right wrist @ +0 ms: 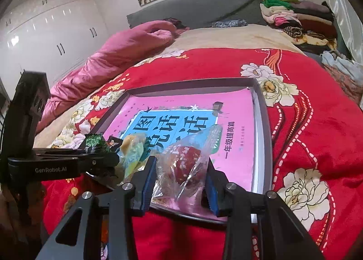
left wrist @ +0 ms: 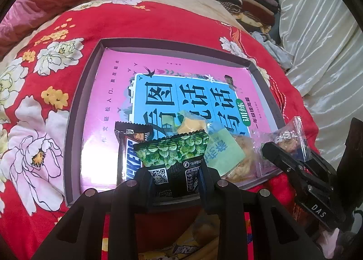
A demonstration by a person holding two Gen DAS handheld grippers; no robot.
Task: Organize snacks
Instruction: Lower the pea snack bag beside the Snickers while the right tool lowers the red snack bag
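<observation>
Jaws: my left gripper (left wrist: pixel 175 175) clamps the green packet (left wrist: pixel 173 154), right gripper (right wrist: pixel 181 186) the clear packet (right wrist: pixel 185 164); lower-frame tray (left wrist: pixel 74 110) crowding risks slippage.

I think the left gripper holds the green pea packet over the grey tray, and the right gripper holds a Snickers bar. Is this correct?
Not fully. The right gripper holds a clear bag with a red snack, as the right wrist view shows. The Snickers bar lies in the grey tray. The left gripper does hold the green pea packet over the tray.
</observation>
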